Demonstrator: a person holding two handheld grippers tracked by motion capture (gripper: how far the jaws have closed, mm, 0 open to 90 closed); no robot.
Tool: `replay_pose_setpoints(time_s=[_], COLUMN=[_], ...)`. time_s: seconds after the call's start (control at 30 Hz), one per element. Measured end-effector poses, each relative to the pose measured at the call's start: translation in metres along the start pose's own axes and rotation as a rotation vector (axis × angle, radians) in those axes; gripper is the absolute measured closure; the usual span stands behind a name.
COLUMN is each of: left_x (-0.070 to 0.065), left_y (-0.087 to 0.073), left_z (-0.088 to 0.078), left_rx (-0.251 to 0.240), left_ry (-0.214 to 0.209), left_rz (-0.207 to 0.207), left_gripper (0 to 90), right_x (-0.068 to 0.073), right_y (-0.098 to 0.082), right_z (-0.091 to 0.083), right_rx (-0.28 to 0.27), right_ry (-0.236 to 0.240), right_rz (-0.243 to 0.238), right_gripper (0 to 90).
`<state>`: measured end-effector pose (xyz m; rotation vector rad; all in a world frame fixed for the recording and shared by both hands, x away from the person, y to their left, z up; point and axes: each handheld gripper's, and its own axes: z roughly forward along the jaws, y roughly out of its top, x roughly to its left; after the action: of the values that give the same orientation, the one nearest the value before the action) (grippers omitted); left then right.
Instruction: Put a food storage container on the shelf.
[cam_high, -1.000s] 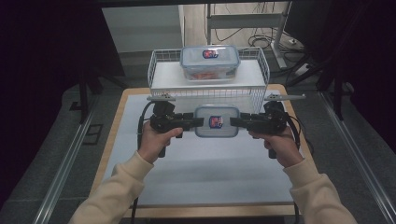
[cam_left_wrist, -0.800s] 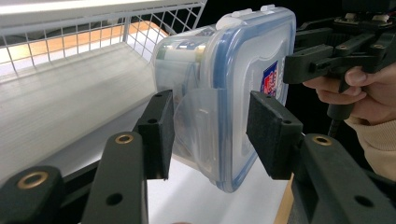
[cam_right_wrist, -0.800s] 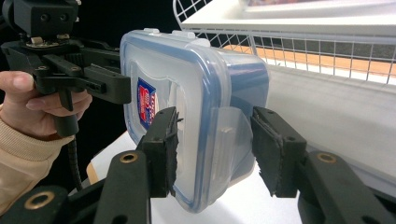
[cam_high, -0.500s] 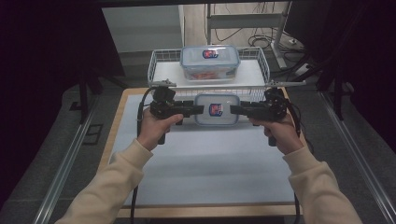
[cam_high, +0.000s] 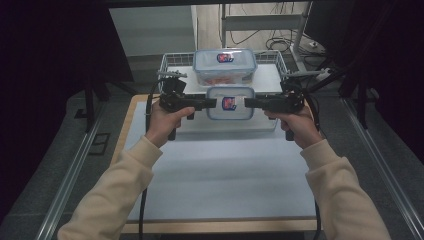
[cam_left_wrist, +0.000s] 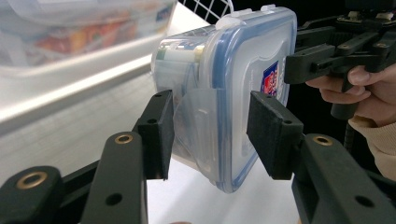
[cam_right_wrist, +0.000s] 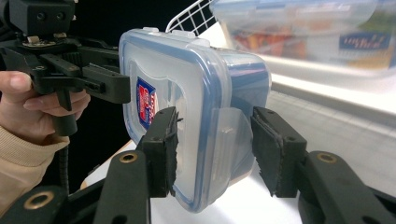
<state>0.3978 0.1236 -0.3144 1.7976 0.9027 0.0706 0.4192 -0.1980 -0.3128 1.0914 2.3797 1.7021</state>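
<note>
A small clear plastic box with a blue-rimmed lid and a red-and-blue label (cam_high: 230, 103) was held up off the white table surface (cam_high: 220, 170) between the two grippers, one at each short end. The left gripper (cam_high: 210, 104) was closed on the box's left end; in the left gripper view (cam_left_wrist: 212, 135) its black foam pads (cam_left_wrist: 268, 133) were set against the base on one side and the lid on the other, over a clear latch flap. The right gripper (cam_high: 250, 102) was clamped likewise on the right end, and in the right gripper view (cam_right_wrist: 215, 149) its pads (cam_right_wrist: 162, 149) were seen pressing the lid and the base around the other latch flap. The box was kept level, lid upward, just in front of a white wire basket (cam_high: 172, 61) at the far end of the table. In that basket a larger clear lidded container with reddish contents (cam_high: 225, 66) was seen, just behind the held box and apart from it. Both grippers were held by hands in cream sleeves (cam_high: 120, 185).
</note>
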Motion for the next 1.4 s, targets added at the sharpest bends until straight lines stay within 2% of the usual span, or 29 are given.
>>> replay_pose_setpoints(time_s=[0.17,0.73,1.13,1.33,1.4], left_x=[0.004,0.016,0.031,0.043,0.051], left_y=[0.013,0.04,0.078,0.094,0.1], left_z=[-0.002,-0.008,-0.008,-0.005,-0.002], left_rx=[-0.007,-0.027,-0.032,-0.036,-0.032], left_ry=[0.006,0.016,0.025,0.031,0.033], left_rz=[-0.003,-0.001,0.012,0.004,-0.003], left_gripper=[52.3,52.1,52.0,52.0,52.0], right_x=[-0.001,-0.007,-0.019,-0.03,-0.036], right_y=[0.017,0.049,0.086,0.104,0.112], right_z=[0.002,0.009,0.015,0.022,0.028], right_rx=[0.003,-0.006,-0.02,-0.019,-0.016], right_ry=[-0.009,-0.006,0.003,0.005,0.006], right_rz=[-0.011,-0.028,-0.019,-0.019,-0.011], right_gripper=[51.8,51.8,51.7,51.5,51.4])
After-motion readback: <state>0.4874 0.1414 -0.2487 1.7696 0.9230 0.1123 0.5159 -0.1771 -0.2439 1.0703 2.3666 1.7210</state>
